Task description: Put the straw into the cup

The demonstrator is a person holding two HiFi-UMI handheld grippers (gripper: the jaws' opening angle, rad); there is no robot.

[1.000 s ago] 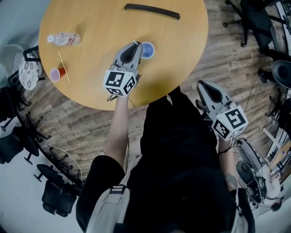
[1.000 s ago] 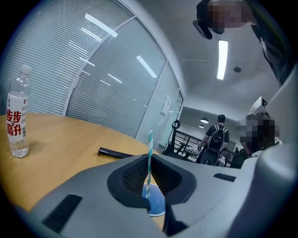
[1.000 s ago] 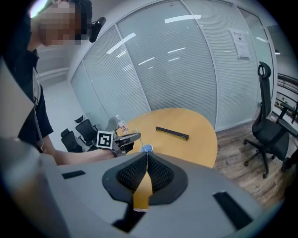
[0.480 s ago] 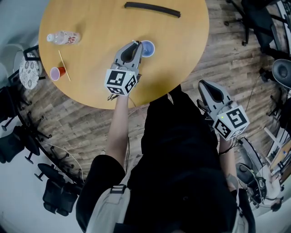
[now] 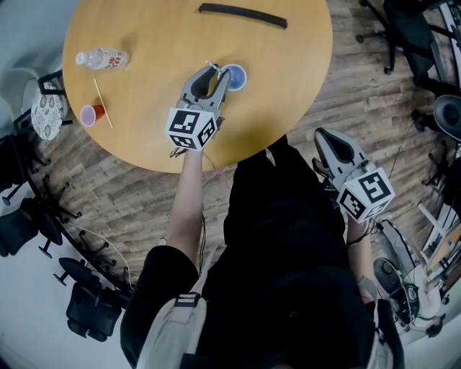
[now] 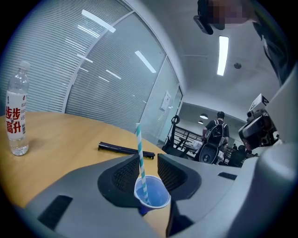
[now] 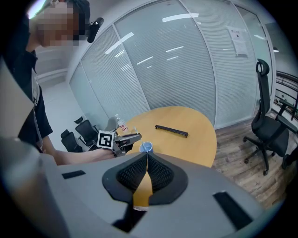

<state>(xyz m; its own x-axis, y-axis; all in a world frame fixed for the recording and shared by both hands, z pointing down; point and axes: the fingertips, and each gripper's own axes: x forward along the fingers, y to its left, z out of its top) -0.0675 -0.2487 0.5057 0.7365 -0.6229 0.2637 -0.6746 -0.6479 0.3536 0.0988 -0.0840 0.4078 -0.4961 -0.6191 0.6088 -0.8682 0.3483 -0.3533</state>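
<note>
A small blue cup [image 5: 234, 76] stands on the round wooden table [image 5: 144, 137]. In the left gripper view a teal-and-white striped straw [image 6: 139, 151] stands in the blue cup [image 6: 156, 197], leaning on its rim. My left gripper [image 5: 216, 70] is right at the cup; its jaws have just been opening. The straw rises between the left gripper [image 6: 148, 160] jaws, with a gap on each side. My right gripper [image 5: 320, 135] hangs beside the table's near edge, away from the cup. The right gripper [image 7: 146, 155] is shut with nothing in it.
A water bottle [image 5: 101, 60] lies at the table's far left, near a red cup [image 5: 90, 115] and a thin stick [image 5: 101, 104]. A black bar [image 5: 243, 16] lies at the far side. Office chairs [image 5: 407, 32] stand around the table. A person with a backpack [image 6: 216, 135] stands far off.
The left gripper's jaws have spread apart and let go of the straw, which now stands in the blue cup. The right gripper has stayed where it was.
</note>
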